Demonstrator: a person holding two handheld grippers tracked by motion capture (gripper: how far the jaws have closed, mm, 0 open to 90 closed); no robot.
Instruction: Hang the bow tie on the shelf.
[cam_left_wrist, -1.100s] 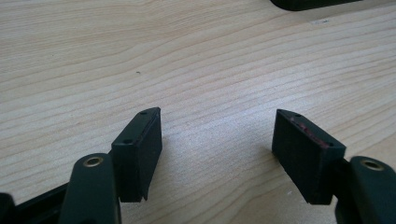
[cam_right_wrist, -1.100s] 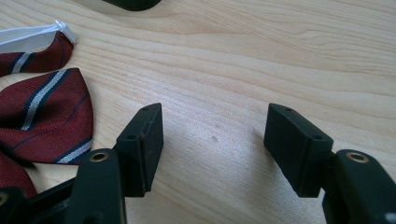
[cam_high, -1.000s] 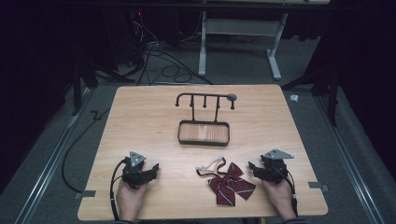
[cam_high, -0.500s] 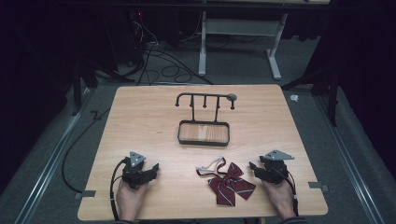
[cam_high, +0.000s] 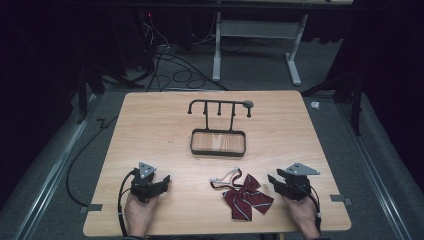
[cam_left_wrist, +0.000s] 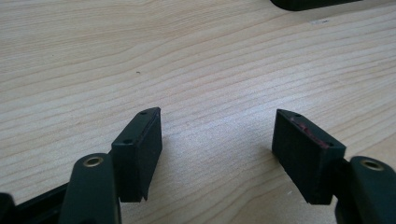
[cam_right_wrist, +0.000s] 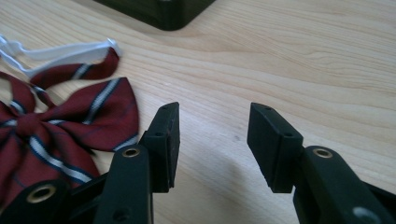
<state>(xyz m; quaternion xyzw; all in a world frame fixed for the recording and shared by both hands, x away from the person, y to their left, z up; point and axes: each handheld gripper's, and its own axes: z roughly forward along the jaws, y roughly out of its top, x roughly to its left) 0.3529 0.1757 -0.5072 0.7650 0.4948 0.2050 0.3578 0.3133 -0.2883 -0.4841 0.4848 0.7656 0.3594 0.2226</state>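
A person's two hands rest on the near edge of a pale wooden desk (cam_high: 165, 125), each holding a black two-fingered gripper. The left gripper (cam_high: 162, 181) sits at about 7 o'clock on the desk, its fingers (cam_left_wrist: 140, 149) spread wide over bare wood with nothing between them. The right gripper (cam_high: 273, 181) lies at about 5 o'clock, its fingers (cam_right_wrist: 166, 140) likewise parted and empty, pointed toward the middle of the desk.

Just to the 9 o'clock side of the right gripper lies a dark red bow tie with thin white and navy stripes (cam_high: 246, 197), flat on the desk, its white elastic neck strap (cam_high: 225, 177) looped out toward 11 o'clock. In the right gripper view the cloth (cam_right_wrist: 60, 130) lies close beside the gripper's finger; whether it touches cannot be told.

At 12 o'clock from the bow tie, near the desk's centre, stands a black metal hanger rack with an oblong wooden-floored tray base (cam_high: 218, 142); its hooks hang bare.

By the look of it, the work has hardly begun: the bow tie is ungrasped and well apart from the rack. Picking it up, likely by the strap, and hanging it on a hook appears to remain.
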